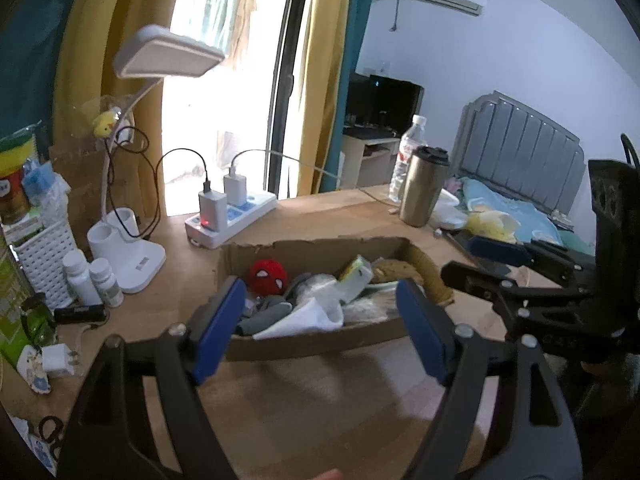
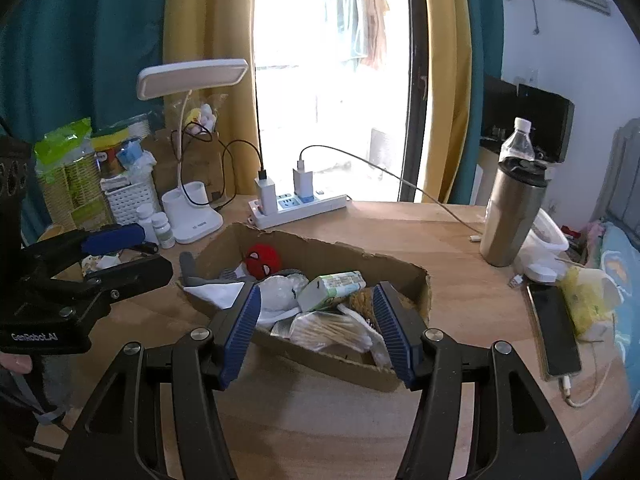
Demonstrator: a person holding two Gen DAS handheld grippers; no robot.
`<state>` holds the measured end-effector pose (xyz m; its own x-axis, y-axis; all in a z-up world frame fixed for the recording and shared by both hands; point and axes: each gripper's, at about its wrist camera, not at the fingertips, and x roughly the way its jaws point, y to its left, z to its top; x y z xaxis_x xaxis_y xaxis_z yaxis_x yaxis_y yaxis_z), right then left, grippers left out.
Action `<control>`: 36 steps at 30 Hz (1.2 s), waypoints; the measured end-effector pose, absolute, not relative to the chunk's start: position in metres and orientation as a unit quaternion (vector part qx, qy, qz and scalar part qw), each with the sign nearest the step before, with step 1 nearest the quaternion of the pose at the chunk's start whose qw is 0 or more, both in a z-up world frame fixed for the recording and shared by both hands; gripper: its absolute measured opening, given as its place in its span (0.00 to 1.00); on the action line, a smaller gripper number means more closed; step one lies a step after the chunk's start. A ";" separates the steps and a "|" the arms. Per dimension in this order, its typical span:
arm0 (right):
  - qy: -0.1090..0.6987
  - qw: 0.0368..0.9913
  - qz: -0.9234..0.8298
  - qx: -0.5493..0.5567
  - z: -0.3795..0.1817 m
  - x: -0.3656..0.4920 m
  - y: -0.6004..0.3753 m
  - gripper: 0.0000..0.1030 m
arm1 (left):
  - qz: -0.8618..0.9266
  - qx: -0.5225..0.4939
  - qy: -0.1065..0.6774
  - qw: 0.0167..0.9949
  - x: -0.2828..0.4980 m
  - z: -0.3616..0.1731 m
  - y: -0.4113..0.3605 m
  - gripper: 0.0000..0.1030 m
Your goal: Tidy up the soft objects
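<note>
**Cardboard box of soft things, mid-table, both claws empty**

Cardboard box [image 2: 404,280]: shallow, torn rim, in the middle of the wooden table [image 2: 360,420]. Contents: red ball with a spider face [image 2: 262,259] at the far end; grey cloth [image 1: 266,314]; white cloth [image 1: 308,318]; green-and-white carton [image 2: 334,286]; packet of cotton swabs [image 2: 332,330]; brown knit piece [image 1: 394,270].

Left gripper [image 1: 320,330]: above the table on the near side of the box, jaws wide apart, nothing between them.

Right gripper [image 2: 318,332]: beside it, jaws parted, holding nothing.

Around the box: white desk lamp [image 2: 192,76], power strip [image 2: 296,206], steel tumbler [image 2: 510,220], water bottle [image 2: 518,140], phone [image 2: 554,330].
</note>
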<state>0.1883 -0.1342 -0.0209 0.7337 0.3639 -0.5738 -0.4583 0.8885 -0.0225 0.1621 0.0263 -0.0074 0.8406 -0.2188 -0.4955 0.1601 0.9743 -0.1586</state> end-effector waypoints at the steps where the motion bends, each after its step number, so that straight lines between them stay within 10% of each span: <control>1: 0.287 0.928 0.221 -0.081 -0.019 0.184 -0.136 0.60 | -0.099 -0.055 0.262 0.958 0.157 -0.006 0.025 0.77; 36: 0.161 0.971 0.161 -0.065 0.016 0.044 -0.173 0.66 | -0.055 -0.070 0.169 0.982 0.020 0.026 0.016 0.93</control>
<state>0.0437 -0.1732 0.0160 0.8960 0.2927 -0.3339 -0.3348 0.9393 -0.0752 0.0204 0.0157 0.0255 0.9369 -0.1322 -0.3237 0.0846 0.9840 -0.1570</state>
